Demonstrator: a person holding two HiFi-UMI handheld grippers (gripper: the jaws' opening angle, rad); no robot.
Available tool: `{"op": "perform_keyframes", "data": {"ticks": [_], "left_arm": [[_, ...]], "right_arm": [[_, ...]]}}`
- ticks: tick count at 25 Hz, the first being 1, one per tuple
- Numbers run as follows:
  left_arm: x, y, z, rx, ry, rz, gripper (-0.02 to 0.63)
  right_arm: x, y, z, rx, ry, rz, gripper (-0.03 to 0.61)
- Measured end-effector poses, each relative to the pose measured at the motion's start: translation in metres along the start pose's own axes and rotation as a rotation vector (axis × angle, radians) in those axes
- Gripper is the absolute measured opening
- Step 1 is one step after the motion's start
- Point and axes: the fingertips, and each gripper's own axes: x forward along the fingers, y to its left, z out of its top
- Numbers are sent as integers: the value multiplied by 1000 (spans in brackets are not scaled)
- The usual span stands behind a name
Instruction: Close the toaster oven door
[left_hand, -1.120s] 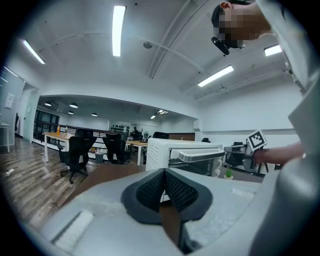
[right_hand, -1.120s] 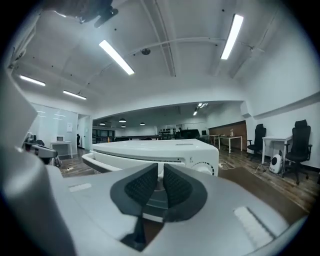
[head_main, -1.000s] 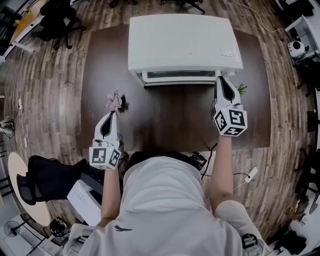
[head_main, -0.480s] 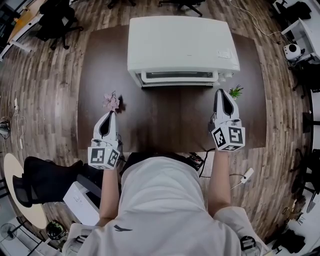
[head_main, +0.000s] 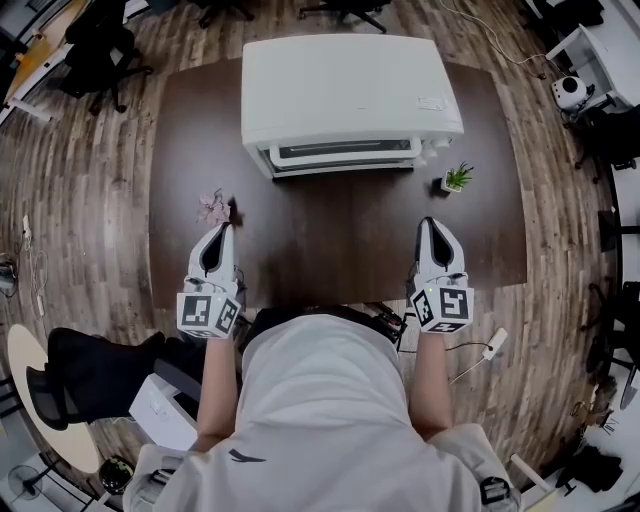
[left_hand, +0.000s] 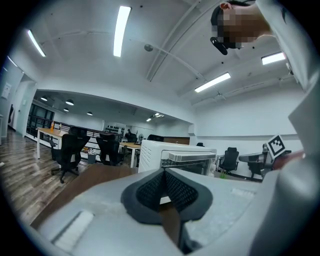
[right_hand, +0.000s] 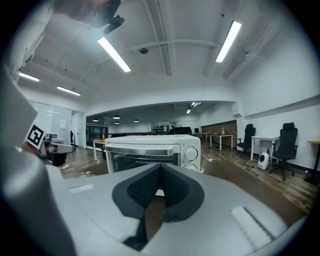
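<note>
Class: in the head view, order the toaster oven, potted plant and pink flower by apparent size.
1. Toaster oven, by far the largest.
2. Pink flower and potted plant: both small, too alike to rank.

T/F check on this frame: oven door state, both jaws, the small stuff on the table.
1. The toaster oven door is shut. True.
2. The right gripper has its jaws clamped on the door handle. False: its jaws are together on nothing, well clear of the oven, over the near part of the table.
3. The left gripper has its jaws together and empty. True.
4. The small green plant stands on top of the oven. False: it stands on the table, by the oven's front right corner.
5. A pink flower sits just ahead of the left gripper. True.
</note>
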Motion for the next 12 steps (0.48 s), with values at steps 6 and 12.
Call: {"op": "perform_keyframes", "data": {"ticks": [6,12], "left_arm": [[-1,-1,1,1,-4,-2,2],[-5,4,1,-1,-7,14,2]], "right_arm": [[1,2,3,4,-4,5,0],[5,7,2,5,2,21,0]]}}
